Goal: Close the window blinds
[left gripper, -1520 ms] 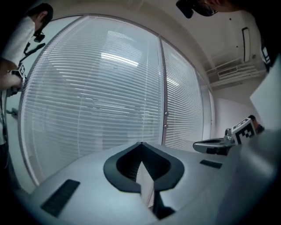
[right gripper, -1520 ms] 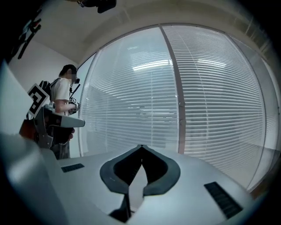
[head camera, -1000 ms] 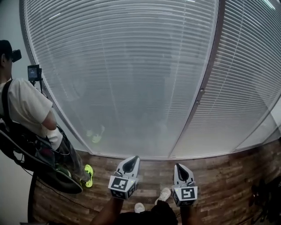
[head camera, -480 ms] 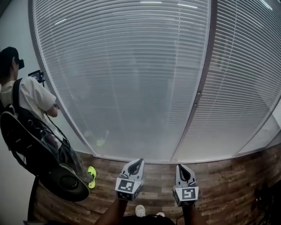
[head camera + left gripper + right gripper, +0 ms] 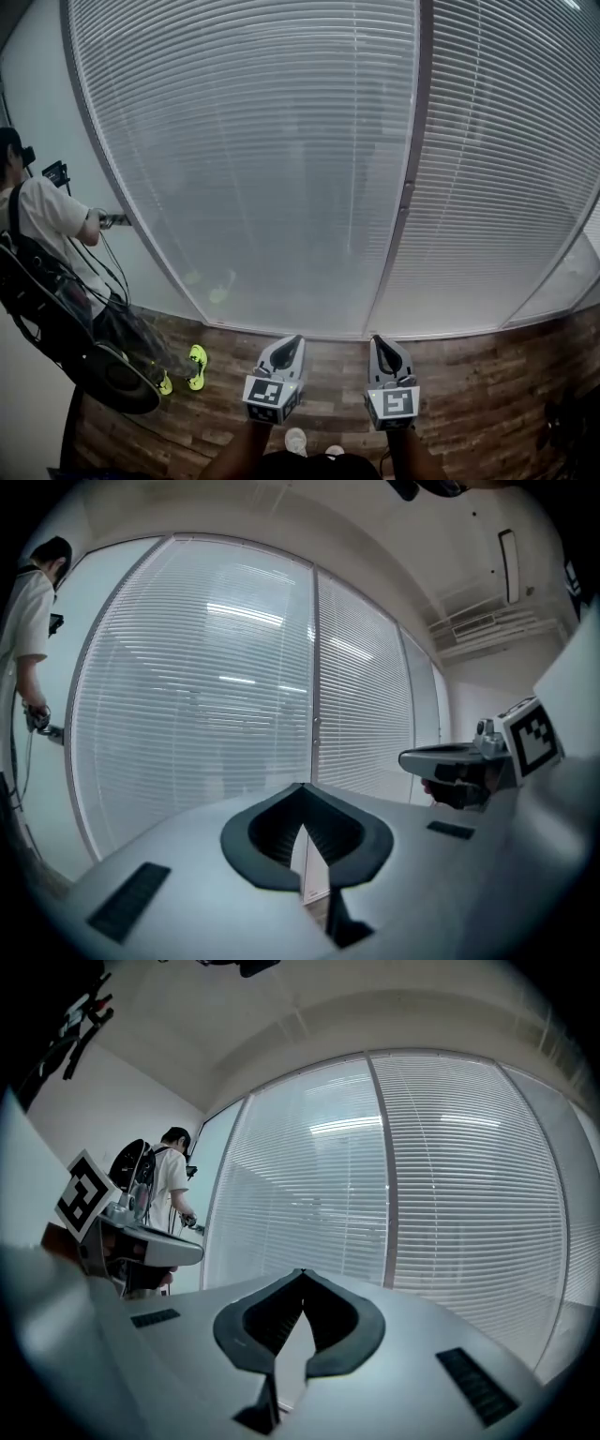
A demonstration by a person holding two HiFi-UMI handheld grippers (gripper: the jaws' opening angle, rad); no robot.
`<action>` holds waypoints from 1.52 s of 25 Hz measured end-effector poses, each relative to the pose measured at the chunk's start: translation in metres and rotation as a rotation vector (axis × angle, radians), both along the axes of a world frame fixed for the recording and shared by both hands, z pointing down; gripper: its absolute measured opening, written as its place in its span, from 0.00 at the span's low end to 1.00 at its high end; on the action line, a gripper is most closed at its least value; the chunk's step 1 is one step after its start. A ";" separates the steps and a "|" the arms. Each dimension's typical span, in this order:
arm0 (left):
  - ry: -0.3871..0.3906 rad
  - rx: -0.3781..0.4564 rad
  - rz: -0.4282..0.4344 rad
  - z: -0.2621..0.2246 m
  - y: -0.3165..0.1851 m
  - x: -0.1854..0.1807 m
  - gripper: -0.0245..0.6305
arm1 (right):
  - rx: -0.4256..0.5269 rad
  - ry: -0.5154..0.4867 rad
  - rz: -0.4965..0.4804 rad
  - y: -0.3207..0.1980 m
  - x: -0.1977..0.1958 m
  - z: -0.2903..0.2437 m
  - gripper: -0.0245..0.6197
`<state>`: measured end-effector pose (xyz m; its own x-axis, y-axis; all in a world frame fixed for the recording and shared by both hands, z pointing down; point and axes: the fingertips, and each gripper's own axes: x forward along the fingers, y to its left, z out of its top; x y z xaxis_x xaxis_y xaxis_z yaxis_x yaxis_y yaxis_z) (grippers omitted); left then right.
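No word, number, brand name or sign can be read anywhere in these views. The only printed marks are black-and-white square patterns, one on the marker cube (image 5: pixel 269 397) of the left gripper (image 5: pixel 290 341) and one on the like cube (image 5: pixel 394 406) of the right gripper (image 5: pixel 377 340). They are blocky coded shapes, not letters or figures.

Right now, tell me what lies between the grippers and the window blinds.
Only a strip of wood floor, seen in the head view; the left gripper and right gripper hover short of the blinds.
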<state>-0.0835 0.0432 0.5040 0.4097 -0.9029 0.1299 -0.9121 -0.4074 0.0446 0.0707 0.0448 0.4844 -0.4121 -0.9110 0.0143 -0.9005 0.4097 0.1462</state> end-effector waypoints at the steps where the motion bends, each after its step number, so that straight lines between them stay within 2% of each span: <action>1: 0.000 0.006 0.003 0.000 0.007 0.003 0.04 | 0.011 0.000 -0.002 0.005 0.002 -0.004 0.04; 5: 0.002 0.042 -0.050 -0.014 0.033 0.005 0.04 | 0.058 -0.005 -0.022 0.029 0.009 -0.022 0.04; 12: 0.020 0.027 -0.110 -0.024 0.041 0.025 0.04 | 0.012 -0.020 -0.061 0.026 0.035 -0.015 0.04; 17: 0.005 0.041 -0.117 -0.020 0.079 0.021 0.04 | 0.010 0.008 -0.044 0.062 0.035 -0.003 0.04; 22: 0.015 0.045 -0.106 -0.021 0.082 0.012 0.04 | 0.006 0.011 -0.010 0.067 0.031 -0.001 0.04; 27: 0.028 0.048 -0.077 -0.024 0.092 -0.009 0.04 | -0.001 0.006 0.009 0.083 0.007 -0.005 0.04; 33: 0.032 0.044 -0.044 -0.015 0.112 -0.046 0.04 | -0.014 0.017 0.110 0.103 -0.009 0.000 0.04; 38: 0.037 0.058 -0.020 -0.014 0.129 -0.073 0.04 | -0.003 0.026 0.132 0.128 -0.034 0.006 0.04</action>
